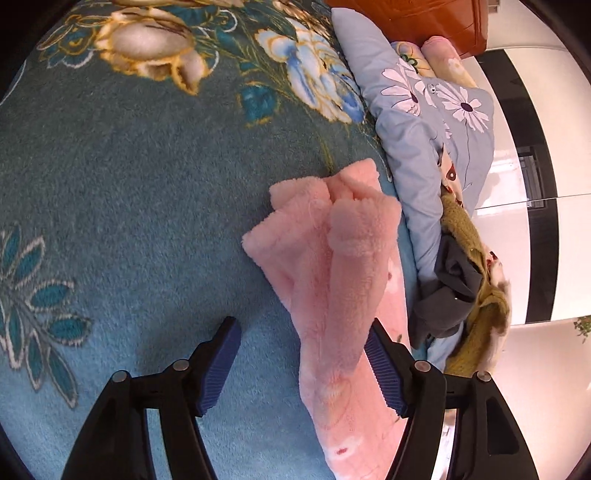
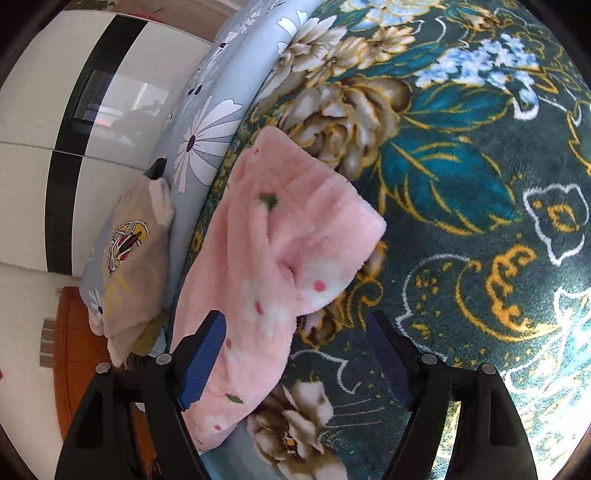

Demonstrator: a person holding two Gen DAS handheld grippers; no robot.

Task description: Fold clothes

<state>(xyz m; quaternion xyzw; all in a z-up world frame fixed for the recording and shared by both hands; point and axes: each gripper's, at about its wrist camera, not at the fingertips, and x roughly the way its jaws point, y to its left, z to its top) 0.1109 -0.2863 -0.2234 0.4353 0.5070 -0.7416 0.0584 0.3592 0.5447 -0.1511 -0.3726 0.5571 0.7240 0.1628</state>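
A pink fleece garment (image 1: 332, 280) (image 2: 280, 266) with small white, red and green flower prints lies loosely bunched on the bed's teal flowered blanket (image 1: 129, 192) (image 2: 461, 206). It stretches lengthwise along the blanket's edge, with thick rolled folds and one end doubled over.

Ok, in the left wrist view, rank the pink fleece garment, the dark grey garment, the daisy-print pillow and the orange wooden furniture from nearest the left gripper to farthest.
1. Pink fleece garment: partly between the left gripper's open jaws, right of centre.
2. Dark grey garment: bunched to the right.
3. Daisy-print pillow: upper right, along the bed's edge.
4. Orange wooden furniture: top edge.
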